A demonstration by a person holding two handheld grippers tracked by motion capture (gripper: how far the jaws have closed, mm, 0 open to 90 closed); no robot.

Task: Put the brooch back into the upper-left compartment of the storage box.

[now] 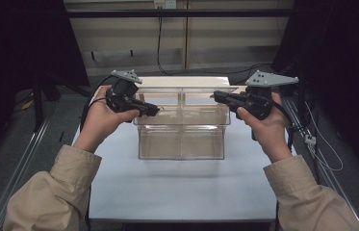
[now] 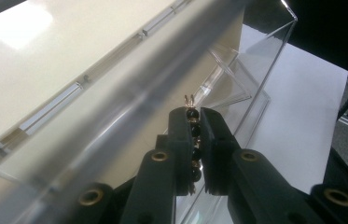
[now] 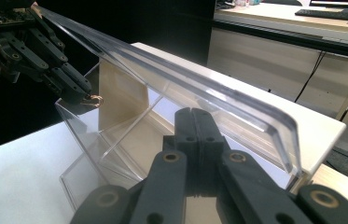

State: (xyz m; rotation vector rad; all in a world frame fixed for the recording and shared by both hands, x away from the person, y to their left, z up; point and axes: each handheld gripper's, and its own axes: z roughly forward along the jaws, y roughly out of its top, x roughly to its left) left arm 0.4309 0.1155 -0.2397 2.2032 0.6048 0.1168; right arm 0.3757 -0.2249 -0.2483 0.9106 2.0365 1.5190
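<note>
A white desk [image 1: 177,192] carries a clear plastic box [image 1: 182,139] with inner dividers, standing toward the far half of the top, its hinged lid raised. The near half of the desk is bare white surface. Grey floor borders the desk on both sides.

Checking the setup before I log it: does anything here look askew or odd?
Nothing looks damaged or spilled. The clear box sits square on the table, lid raised. The left gripper pinches a small beaded chain, an unusual item.
</note>
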